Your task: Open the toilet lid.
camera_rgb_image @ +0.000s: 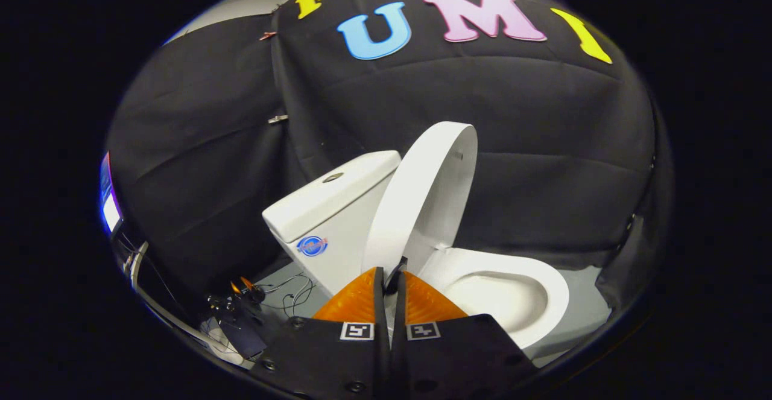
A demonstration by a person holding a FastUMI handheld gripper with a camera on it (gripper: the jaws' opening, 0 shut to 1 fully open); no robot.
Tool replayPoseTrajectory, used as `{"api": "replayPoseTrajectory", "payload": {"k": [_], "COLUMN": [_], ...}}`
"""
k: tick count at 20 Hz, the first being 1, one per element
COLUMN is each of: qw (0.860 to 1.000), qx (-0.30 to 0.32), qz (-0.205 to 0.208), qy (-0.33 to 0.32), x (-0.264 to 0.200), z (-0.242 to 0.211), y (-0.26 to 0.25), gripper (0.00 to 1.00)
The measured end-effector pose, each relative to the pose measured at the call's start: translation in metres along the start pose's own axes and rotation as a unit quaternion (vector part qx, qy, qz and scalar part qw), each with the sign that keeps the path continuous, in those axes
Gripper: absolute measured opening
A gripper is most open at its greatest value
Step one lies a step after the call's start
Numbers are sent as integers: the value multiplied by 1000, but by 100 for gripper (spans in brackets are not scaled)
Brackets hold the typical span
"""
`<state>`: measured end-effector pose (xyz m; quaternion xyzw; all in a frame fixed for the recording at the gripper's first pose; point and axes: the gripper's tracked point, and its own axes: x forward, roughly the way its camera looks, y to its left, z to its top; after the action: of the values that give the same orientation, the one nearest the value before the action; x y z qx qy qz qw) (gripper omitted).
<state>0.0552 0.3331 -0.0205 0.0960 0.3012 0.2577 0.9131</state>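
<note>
Gripper (391,279) fingers are seen pressed nearly together, nipping the lower edge of the raised toilet lid (422,195). Beyond them, the lid is held upright against the tank (329,207), above the bowl's rim (552,288).

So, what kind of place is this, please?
Probably a mock bathroom in a recording booth: a white toilet with its lid raised, black cloth walls, loose cables on the floor. The gripper is shut.
</note>
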Motion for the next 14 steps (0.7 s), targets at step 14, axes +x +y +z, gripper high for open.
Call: {"api": "replayPoseTrajectory", "payload": {"k": [14], "qw": [992], "qx": [-97], "qz": [74], "qy": [22], "x": [59], "z": [-3], "y": [107], "gripper": [27]}}
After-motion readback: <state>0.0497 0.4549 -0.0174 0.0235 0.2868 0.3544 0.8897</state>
